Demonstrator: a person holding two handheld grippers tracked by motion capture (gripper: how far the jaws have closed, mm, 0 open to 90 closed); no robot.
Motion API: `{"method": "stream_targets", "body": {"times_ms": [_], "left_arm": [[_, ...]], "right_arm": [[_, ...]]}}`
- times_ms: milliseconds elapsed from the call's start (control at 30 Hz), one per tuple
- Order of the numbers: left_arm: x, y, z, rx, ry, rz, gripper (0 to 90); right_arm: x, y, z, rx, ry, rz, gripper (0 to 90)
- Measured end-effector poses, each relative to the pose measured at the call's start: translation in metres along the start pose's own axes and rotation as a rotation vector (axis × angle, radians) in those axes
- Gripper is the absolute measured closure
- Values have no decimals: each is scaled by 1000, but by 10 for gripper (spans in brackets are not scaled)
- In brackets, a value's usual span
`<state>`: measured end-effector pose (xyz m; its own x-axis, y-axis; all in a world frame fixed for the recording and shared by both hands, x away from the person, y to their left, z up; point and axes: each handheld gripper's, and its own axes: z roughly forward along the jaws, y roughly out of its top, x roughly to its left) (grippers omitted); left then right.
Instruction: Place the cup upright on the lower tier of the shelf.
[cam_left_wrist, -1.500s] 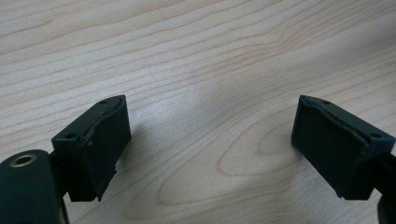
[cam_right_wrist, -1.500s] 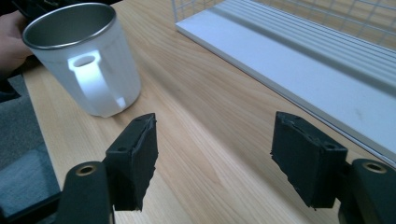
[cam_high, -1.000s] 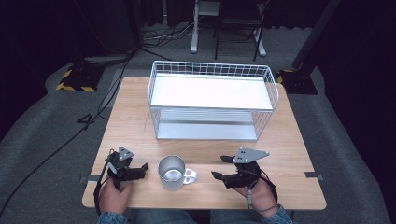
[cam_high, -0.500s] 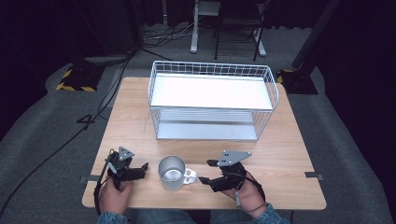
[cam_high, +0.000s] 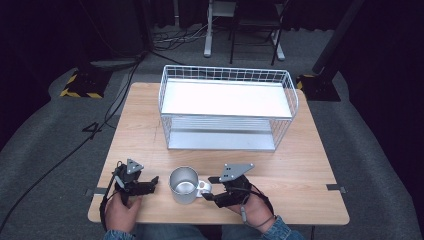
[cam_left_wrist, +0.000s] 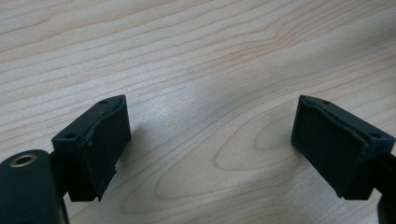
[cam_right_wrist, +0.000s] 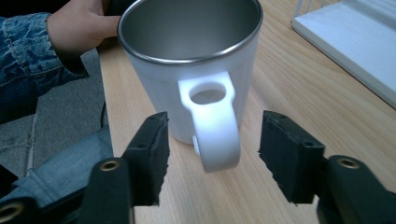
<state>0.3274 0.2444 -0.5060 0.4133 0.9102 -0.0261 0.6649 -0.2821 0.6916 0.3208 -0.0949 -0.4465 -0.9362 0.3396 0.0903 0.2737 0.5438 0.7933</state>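
A fixed overhead camera looks forward and down from the person's side, taking in the whole counter (cam_high: 300, 165), the wire rack (cam_high: 227, 107) at its far half and dark floor beyond. The left claw (cam_left_wrist: 210, 140) camera sits very near the wood, aimed down between its two parted jaws at bare grain. The right claw (cam_right_wrist: 212, 156) camera rides low and close, facing the mug (cam_right_wrist: 196, 65) handle-on, with a corner of the rack at upper right. The high view and right claw view share the mug (cam_high: 184, 185), rack and counter edge.
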Motion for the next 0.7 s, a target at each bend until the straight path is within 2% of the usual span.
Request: {"method": "stream_targets", "body": {"times_ms": [200,267,533,700], "left_arm": [[0,0,0,-1,0,0,122],[0,0,0,-1,0,0,122],[0,0,0,-1,0,0,122],[0,0,0,-1,0,0,122]], "right_arm": [[2,6,7,15,17,-24,588],[3,7,9,26,2,-45,627],[4,8,9,46,-6,-69,670],[7,8,9,59,-18,-106,706]]}}
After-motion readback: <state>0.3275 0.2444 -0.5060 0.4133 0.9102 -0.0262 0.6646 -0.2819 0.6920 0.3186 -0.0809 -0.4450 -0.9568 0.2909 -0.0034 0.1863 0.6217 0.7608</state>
